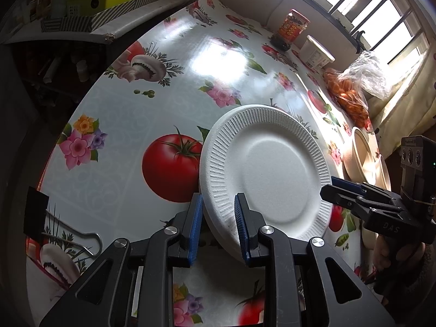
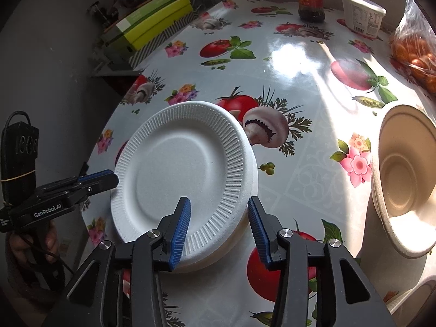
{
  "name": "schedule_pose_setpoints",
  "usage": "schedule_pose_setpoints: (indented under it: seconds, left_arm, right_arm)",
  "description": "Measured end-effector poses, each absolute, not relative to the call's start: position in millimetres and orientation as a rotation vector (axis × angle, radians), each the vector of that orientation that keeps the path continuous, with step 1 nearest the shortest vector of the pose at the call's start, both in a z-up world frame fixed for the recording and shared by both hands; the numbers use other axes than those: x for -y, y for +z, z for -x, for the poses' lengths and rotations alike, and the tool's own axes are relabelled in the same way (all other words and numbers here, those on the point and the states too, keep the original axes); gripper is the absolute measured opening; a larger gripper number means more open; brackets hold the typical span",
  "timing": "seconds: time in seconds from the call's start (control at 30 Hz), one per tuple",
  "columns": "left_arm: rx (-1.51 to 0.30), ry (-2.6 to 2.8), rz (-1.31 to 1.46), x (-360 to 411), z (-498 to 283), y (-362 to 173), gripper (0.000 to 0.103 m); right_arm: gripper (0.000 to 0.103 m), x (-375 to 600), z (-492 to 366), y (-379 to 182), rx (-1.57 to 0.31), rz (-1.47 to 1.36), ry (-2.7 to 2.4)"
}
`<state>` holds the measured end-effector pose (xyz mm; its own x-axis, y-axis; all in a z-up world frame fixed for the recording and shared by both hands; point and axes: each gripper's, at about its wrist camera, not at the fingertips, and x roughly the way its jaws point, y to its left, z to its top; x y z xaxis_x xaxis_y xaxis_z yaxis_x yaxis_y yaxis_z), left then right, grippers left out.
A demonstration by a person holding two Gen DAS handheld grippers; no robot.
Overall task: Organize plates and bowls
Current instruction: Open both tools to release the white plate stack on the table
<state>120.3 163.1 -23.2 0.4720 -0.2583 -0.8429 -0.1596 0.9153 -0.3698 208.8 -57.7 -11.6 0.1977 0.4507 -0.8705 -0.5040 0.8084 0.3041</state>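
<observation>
We see the table (image 2: 272, 54) first: its near edge is cut off by both views. The beige bowl (image 2: 403, 177) is clipped at the right edge of frame, well apart from the white plates (image 2: 185, 177), which sit stacked near the table's left edge; we can't count the stack. Left gripper (image 1: 219, 207) is spread partway, straddling the plate rim, contact unclear. Right gripper (image 2: 219, 212) is spread wider, also straddling the rim, pads not touching. Open tablecloth lies beyond the plates.

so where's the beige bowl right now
The beige bowl sits at the right edge of the right wrist view, right of the white plates.
</observation>
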Motion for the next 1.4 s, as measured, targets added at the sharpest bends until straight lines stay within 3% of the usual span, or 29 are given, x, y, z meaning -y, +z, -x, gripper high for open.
schedule_pose_setpoints:
  seconds: [0.3,0.63,1.4]
  left_arm:
    - [-1.087,-0.053,0.416,-160,-120,-23,0.025]
    - [-1.078,-0.030,0.396,-159,-118,-21,0.025]
    - [-1.031,-0.011,0.413,-170,-107,-16,0.026]
  right_arm:
    - [0.044,57,-203,-10,-1.181,0.084,0.645]
    - [0.053,63,-201,-10,-1.161,0.077,0.621]
    - [0.055,63,-191,-23,-1.203,-0.058,0.625]
